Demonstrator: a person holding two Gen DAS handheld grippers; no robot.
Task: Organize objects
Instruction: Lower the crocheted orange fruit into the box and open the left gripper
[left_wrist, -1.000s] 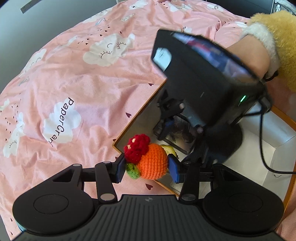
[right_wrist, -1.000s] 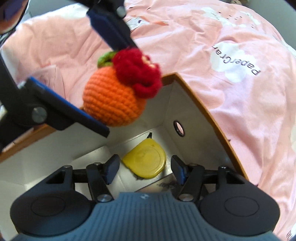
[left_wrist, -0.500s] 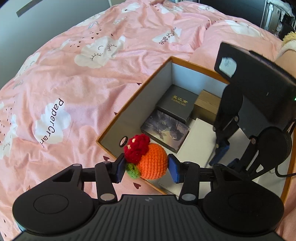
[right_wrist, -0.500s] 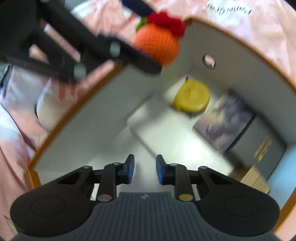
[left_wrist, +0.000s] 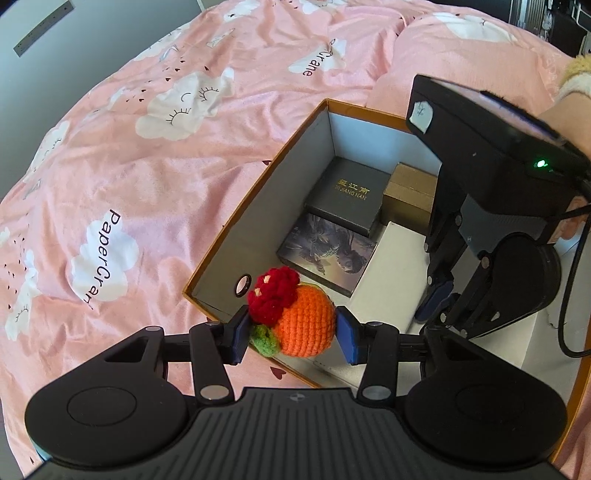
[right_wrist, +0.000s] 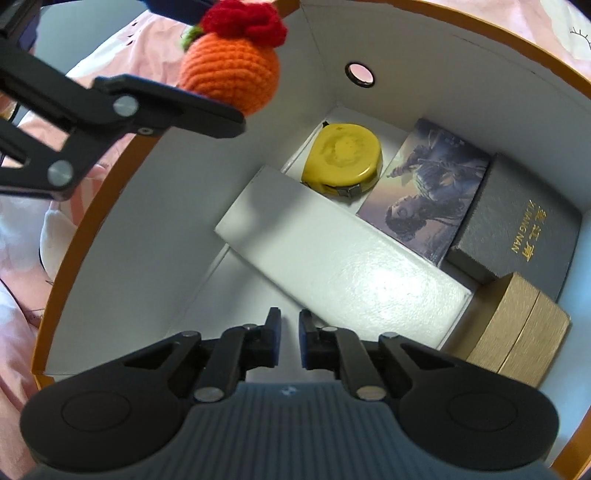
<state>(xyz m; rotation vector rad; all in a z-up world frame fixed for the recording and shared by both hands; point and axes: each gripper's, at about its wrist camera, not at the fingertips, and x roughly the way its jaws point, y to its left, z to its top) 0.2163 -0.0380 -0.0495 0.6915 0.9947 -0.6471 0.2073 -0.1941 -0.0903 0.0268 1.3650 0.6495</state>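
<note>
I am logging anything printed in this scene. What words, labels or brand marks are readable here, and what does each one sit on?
"PaperCran", running off into a fold: white cloud on the pink bedspread.
"Crane": another cloud, farther up the bedspread.
"JIANG NAN": gold print on the dark grey box, preceded by letters I cannot read; the gold Chinese characters above are too small to read.
White sticker on the right gripper's housing: mark illegible.
</note>
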